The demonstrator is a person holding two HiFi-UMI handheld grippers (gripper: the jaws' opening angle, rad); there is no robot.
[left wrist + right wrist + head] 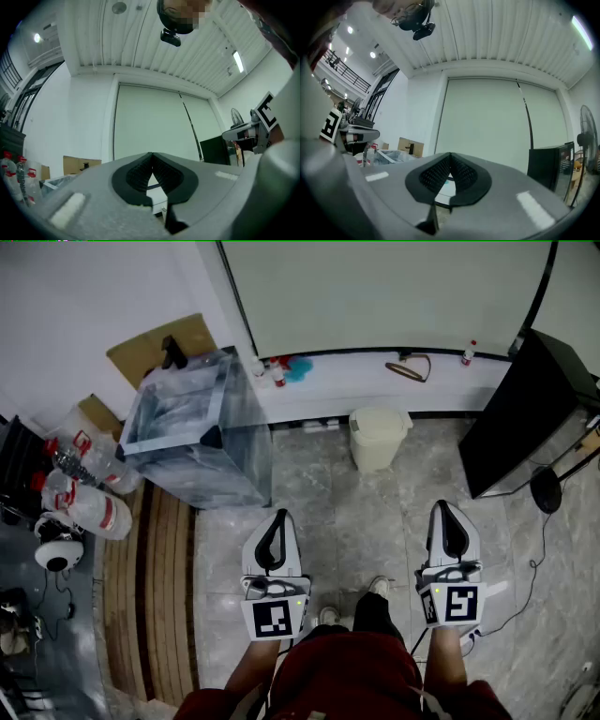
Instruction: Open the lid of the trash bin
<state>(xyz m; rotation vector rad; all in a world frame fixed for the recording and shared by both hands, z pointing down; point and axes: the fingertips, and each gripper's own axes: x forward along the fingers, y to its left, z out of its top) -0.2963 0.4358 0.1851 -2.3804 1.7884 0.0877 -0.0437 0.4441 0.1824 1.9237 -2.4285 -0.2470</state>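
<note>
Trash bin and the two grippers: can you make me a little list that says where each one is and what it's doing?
trash bin: cream, stands on the floor next to the white ledge
lid: shut, nothing touches it
left gripper: jaws together, holds nothing, well short of the bin
right gripper: jaws together, holds nothing, well short of the bin
neighbours: clear box on the left gripper's side, black panel on the right gripper's side

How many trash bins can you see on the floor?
1. A closed cream trash bin stands by the white ledge ahead. Others could hide behind the clear box or black panel.
</note>
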